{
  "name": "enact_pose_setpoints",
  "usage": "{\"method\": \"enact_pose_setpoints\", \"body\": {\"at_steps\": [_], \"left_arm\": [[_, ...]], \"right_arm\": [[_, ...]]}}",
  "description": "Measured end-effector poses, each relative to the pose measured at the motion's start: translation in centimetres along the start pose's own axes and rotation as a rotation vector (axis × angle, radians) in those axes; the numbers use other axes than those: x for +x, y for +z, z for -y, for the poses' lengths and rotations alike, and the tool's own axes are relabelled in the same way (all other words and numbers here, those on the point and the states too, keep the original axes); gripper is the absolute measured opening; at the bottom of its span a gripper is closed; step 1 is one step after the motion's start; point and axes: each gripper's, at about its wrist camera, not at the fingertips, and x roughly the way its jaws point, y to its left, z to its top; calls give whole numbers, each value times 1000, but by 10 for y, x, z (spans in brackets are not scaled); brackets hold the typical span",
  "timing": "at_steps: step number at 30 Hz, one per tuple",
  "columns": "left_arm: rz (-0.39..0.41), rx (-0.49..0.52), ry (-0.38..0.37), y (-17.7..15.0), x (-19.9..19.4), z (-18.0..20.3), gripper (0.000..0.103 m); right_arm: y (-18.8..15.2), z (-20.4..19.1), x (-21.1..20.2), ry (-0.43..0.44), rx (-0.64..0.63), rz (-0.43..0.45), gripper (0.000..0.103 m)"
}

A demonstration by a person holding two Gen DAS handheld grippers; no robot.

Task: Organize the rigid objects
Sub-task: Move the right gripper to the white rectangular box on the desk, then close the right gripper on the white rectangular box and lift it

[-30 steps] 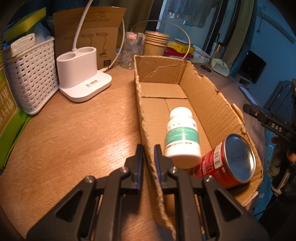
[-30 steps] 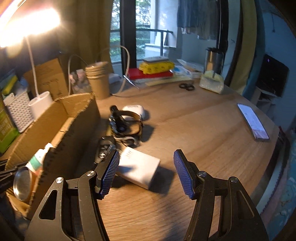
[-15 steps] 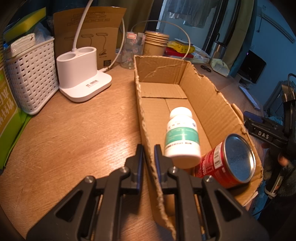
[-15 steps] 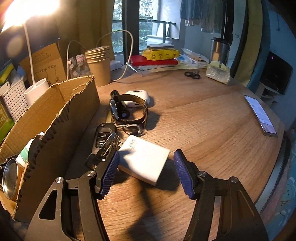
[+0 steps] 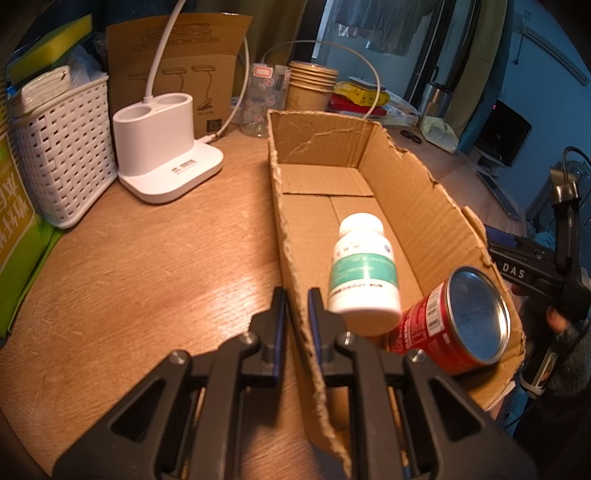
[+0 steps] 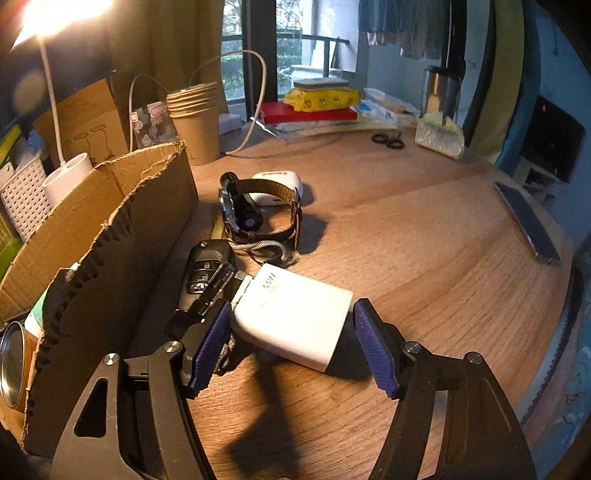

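The step in hand looks like picking up the white charger, which lies on the desk just beside the cardboard box, near the desk's front edge. The right gripper, angled downward, straddles it, its jaws having just been opening, pads not yet pressing. Next it needs to close squarely. The left gripper, nearly closed, pinches the box's near wall.

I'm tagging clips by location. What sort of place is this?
Probably a lived-in home room: a cluttered wooden table by a balcony window, with clothes hanging and a desk lamp base.
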Motion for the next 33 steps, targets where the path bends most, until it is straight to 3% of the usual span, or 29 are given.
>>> {"method": "enact_pose_setpoints", "body": {"at_steps": [13,21,23,26,33], "left_arm": [[0,0,0,0,0,0,13],[0,0,0,0,0,0,13],[0,0,0,0,0,0,13],[0,0,0,0,0,0,13],[0,0,0,0,0,0,13]], "right_arm": [[-1,28,-1,-41,52,-4,71],[7,24,11,-70,23,-18,71],[9,25,14,-64,24,-22,71],[8,25,13,-46,18,-16,63],[7,27,7,-16,27,9,62]]}}
